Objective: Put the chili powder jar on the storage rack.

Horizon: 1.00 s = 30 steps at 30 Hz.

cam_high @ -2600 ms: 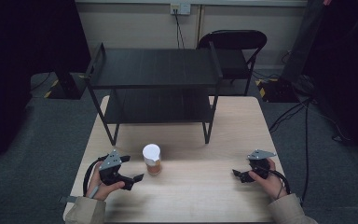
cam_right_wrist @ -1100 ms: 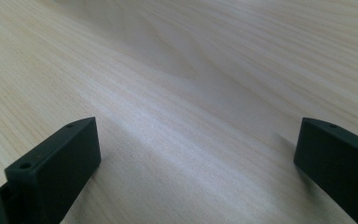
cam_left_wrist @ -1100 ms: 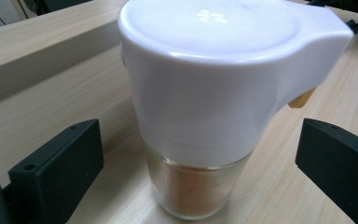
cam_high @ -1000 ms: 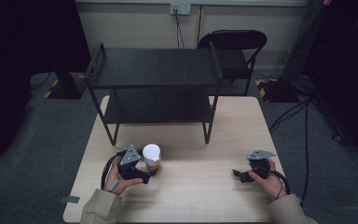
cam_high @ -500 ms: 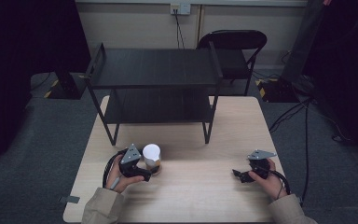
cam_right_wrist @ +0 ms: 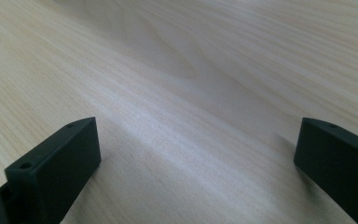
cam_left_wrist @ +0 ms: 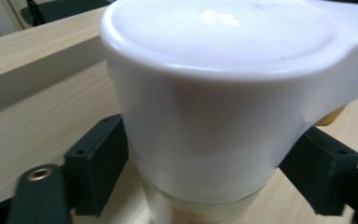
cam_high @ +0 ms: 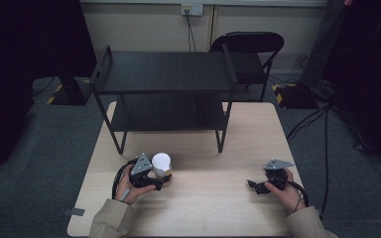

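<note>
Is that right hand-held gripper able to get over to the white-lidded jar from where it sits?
Probably yes: bare table lies between the right hand-held gripper and the jar. But the left hand-held gripper already has its jaws around it, just closing in.

White-lidded jar (cam_high: pixel 161 162), black claw (cam_high: pixel 155 181), pale wood-grain table (cam_high: pixel 213 198), black shelf rack (cam_high: pixel 163 73), grey carpet (cam_high: pixel 44 148)

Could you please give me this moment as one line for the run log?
left gripper: jaws just closing around white-lidded clear jar | right gripper: open, idle | light wooden table
</note>
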Motion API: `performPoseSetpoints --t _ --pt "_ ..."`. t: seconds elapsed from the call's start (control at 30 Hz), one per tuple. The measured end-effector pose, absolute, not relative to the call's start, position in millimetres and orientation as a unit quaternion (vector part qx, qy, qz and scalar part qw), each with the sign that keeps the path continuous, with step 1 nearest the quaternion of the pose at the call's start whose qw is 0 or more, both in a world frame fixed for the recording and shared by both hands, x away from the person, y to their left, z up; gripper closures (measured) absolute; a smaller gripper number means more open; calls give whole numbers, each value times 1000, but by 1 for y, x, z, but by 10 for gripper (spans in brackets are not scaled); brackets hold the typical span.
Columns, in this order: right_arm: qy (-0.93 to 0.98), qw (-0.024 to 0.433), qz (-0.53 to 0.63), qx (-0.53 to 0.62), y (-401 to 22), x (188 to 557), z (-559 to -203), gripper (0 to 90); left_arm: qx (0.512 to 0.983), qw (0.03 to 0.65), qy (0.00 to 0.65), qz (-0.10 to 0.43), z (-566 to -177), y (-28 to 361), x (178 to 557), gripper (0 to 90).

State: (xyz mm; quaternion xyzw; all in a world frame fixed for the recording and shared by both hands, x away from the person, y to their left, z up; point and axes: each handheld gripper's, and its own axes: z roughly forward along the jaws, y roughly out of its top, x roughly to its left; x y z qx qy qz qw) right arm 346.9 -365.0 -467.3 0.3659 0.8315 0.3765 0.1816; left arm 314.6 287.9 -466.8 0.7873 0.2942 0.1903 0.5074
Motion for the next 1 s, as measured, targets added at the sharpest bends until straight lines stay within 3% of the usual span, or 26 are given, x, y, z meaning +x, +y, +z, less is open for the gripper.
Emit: performPoseSetpoints --t 0.27,1.0 --pt "831 182 377 366 -365 347 -467 0 777 525 291 191 -473 291 314 292" --pt "831 182 377 365 -365 346 -468 0 766 541 289 190 -472 289 310 304"
